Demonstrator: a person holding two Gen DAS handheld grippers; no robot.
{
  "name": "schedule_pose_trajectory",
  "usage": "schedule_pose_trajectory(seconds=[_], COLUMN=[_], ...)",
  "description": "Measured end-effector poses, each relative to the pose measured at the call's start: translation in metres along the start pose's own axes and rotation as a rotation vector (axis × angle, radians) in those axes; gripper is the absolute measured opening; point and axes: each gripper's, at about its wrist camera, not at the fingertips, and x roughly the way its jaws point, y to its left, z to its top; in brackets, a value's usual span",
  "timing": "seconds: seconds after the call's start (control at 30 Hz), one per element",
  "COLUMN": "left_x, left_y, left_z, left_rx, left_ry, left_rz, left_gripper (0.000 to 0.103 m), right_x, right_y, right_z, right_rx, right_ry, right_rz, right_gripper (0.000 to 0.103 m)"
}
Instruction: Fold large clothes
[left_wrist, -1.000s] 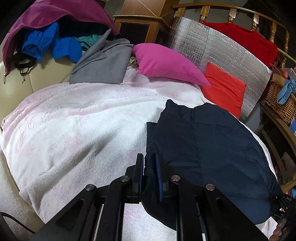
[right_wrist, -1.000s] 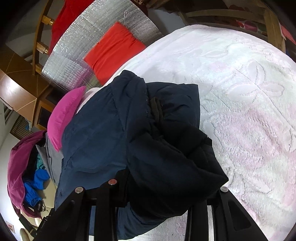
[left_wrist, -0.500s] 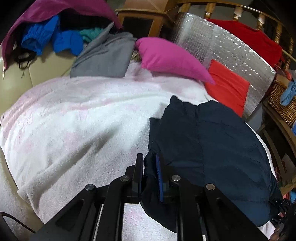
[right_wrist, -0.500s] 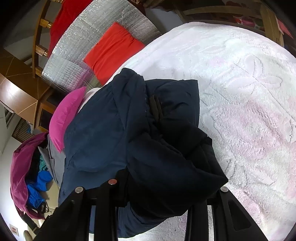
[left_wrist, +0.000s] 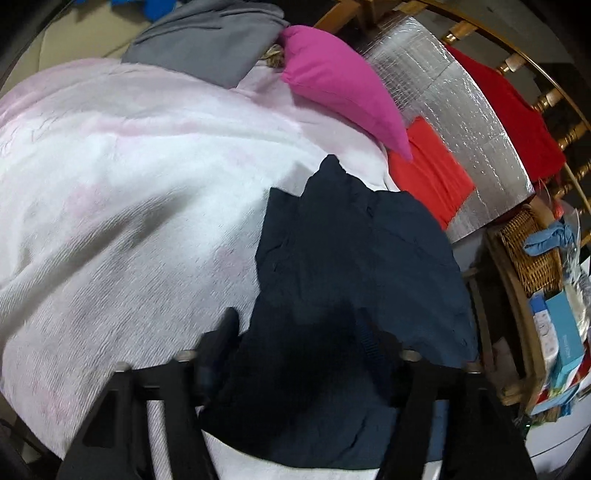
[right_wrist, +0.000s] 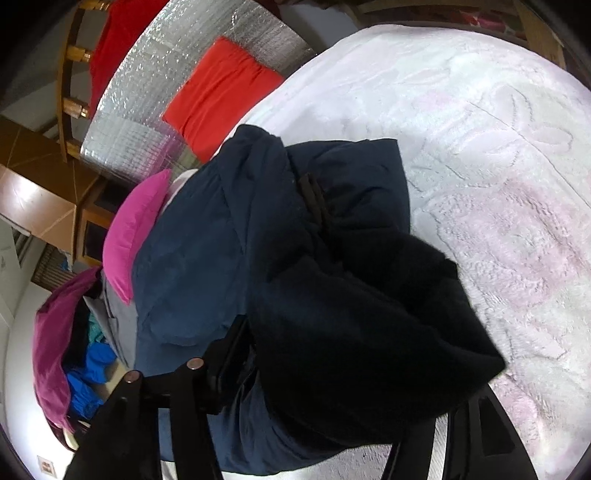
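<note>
We see a dark navy garment (left_wrist: 354, 266) lying bunched on a bed, over a white blanket (left_wrist: 122, 206) with a faint pink flower pattern and a plush, looped pile. The garment's cloth is smooth and matte, and it looks lightly padded; in the right wrist view its near part is heaped into a thick black fold (right_wrist: 369, 325) that hides most of the right gripper (right_wrist: 343, 373).

The left gripper (left_wrist: 299, 343) has its jaws parting, with the garment's near hem lying between the fingers; the pads no longer press on it. The right gripper's jaws are also parting, with the bulky fold between them. We cannot tell whether its far finger touches the cloth.

To the left of the garment, in the left wrist view, the blanket lies bare and wide. On the other side the garment reaches the bed's edge, near a wicker basket (left_wrist: 532, 254). Beyond it lie a magenta pillow (left_wrist: 343, 85), an orange-red cushion (left_wrist: 428, 170) against a quilted silver foil panel (left_wrist: 443, 92), and a grey folded garment (left_wrist: 214, 48).
</note>
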Motion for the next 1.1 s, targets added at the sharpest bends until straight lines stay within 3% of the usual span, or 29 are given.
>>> schedule_pose_trajectory(seconds=[0.07,0.13,0.33,0.5,0.63,0.7,0.77,0.8,0.87,0.97,1.1], left_x=[0.005,0.011,0.018,0.025,0.037,0.037,0.034,0.033,0.030,0.018,0.017], left_y=[-0.003,-0.006,-0.021,-0.028,-0.021,-0.020,-0.014,-0.010,-0.001,0.012,0.027], left_z=[0.005,0.013,0.034,0.049,0.050,0.052,0.057,0.058,0.063,0.070,0.081], left_rx=[0.012,0.015,0.061,0.102,0.128,0.148,0.150,0.141,0.114,0.076,0.010], left_ry=[-0.012,-0.013,-0.067,-0.102,-0.024,0.002,0.027,0.039,0.054,0.036,0.006], left_rz=[0.000,-0.002,0.024,0.050,0.079,0.079,0.075,0.067,0.037,0.017,-0.012], left_gripper=[0.030,0.022,0.010,0.010,0.016,0.027,0.046,0.055,0.056,0.058,0.059], right_x=[0.002,0.003,0.014,0.029,0.035,0.032,0.019,0.010,-0.004,-0.019,-0.043], right_y=[0.005,0.011,0.029,0.042,0.032,0.020,0.002,-0.004,-0.014,-0.016,-0.016], right_z=[-0.001,-0.001,0.004,0.017,0.023,0.028,0.035,0.038,0.044,0.056,0.073], right_rx=[-0.018,-0.044,-0.074,-0.094,-0.071,-0.012,0.021,0.020,0.025,-0.011,-0.028], right_ry=[-0.006,-0.019,-0.021,-0.010,0.092,0.169,0.208,0.204,0.192,0.141,-0.052], right_rz=[-0.012,-0.028,-0.050,-0.015,0.000,0.038,0.045,0.056,0.086,0.060,-0.039], right_gripper=[0.060,0.056,0.050,0.049,0.055,0.060,0.065,0.066,0.066,0.066,0.070])
